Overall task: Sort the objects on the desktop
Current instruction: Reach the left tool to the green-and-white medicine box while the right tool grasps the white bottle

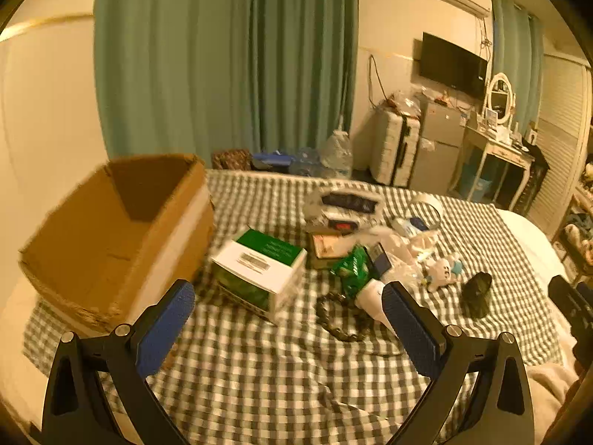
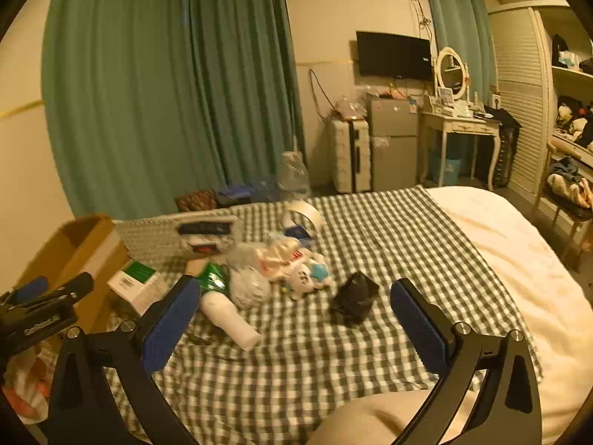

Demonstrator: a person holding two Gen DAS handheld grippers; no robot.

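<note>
Fingers of both grippers stand wide apart with nothing between them: the left gripper (image 1: 289, 319) hovers over the checked cloth (image 1: 259, 382) just short of the green-and-white box (image 1: 261, 272), and the right gripper (image 2: 296, 319) hangs above a bare patch of the same cloth, near the white bottle (image 2: 229, 315) and the black crumpled bag (image 2: 354, 296).

The things to be sorted lie in a loose heap on the bed, which is spread with that cloth. Just beside the box stands an open cardboard box (image 1: 118, 237) (blurred in the left view). Right of the green-and-white box lie a green snack packet (image 1: 352, 267), a dark chain (image 1: 335, 319) on the cloth and, partly behind the left gripper's right finger, the white bottle. Farther back sit a flat brown book-like item (image 1: 324, 246), some clear plastic wrapping (image 2: 252, 282), a small white plush toy (image 1: 443, 270), a roll of tape (image 2: 305, 211) and a white packet with a dark window (image 1: 346, 202); what it contains is too blurred to tell.

Beyond the bed hang green curtains (image 1: 222, 59), and a suitcase (image 2: 350, 154), a small fridge (image 2: 394, 144) and a dressing table (image 2: 459, 126) stand along the wall.
</note>
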